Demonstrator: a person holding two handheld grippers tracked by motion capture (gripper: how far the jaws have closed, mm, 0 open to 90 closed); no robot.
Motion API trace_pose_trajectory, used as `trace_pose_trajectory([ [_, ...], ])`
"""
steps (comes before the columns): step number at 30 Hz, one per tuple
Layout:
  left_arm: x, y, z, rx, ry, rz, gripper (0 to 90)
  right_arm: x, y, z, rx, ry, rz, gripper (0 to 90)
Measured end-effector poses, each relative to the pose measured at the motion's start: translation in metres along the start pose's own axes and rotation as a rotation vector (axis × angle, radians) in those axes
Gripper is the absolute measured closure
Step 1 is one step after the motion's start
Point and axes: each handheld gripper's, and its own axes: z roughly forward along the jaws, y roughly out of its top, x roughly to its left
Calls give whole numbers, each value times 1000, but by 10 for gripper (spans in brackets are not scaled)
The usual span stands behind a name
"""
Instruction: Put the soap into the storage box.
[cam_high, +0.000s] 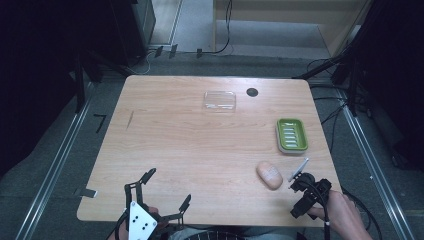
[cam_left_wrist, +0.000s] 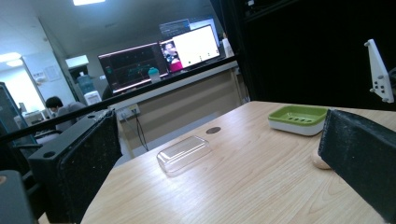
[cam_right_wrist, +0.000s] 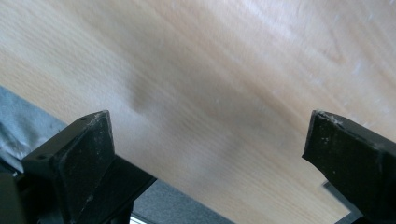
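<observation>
Grippers sit at the near edge of the wooden table. Left gripper: jaws spread wide, nothing between them, near the front left edge. Right gripper: jaws wide apart over bare wood at the front right corner, holding nothing. Beige oval soap bar lies just left of the right gripper. Green soap dish stands beyond it; clear plastic lid rests near the far edge.

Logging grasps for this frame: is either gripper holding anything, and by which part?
Nothing is held. The left gripper and right gripper both stand open over bare table.
</observation>
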Motion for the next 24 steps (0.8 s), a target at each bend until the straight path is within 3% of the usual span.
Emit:
trace_pose_trajectory([
  [24,2,-1,-1,-4,5,-6,0,9,46,-13,-34,25,-52,7],
])
